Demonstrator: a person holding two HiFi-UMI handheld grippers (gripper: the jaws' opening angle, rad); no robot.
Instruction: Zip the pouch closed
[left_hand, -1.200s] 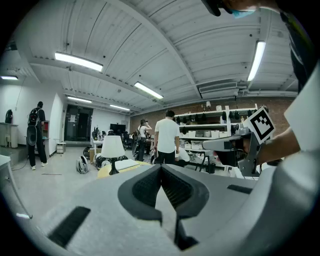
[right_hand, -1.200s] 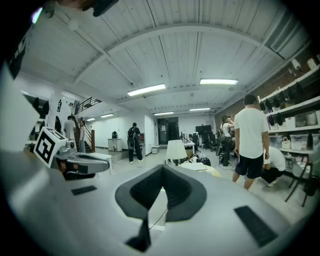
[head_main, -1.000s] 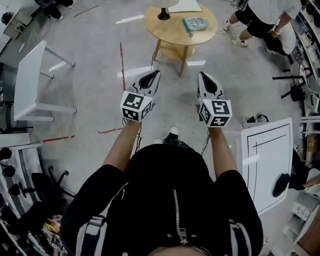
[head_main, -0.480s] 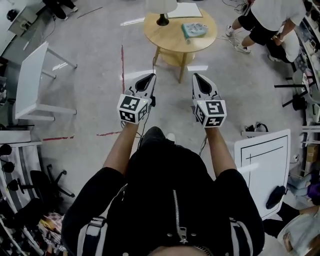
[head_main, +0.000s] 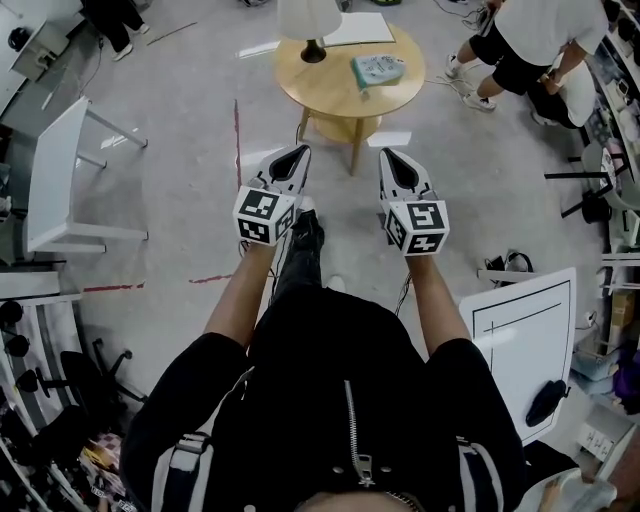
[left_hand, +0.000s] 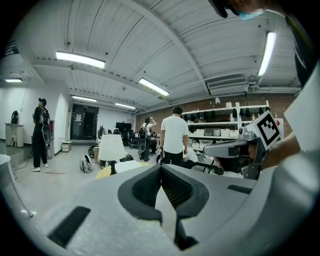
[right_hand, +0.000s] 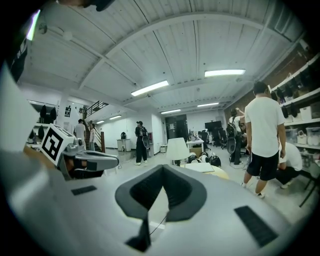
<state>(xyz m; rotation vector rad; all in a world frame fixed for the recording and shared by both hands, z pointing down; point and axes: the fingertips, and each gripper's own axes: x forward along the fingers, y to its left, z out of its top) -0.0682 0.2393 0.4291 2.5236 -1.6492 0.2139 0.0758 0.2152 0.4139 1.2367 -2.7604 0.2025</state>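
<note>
Left claw (head_main: 297, 152), right claw (head_main: 389, 157) both pressed together, empty; round table (head_main: 325, 85) edge ahead, open floor (head_main: 345, 200) between.

Left tool (head_main: 291, 160), right tool (head_main: 393, 163) — closed, empty.

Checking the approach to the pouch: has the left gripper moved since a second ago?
Yes. The left gripper has moved forward, closer to the round wooden table ahead.
</note>
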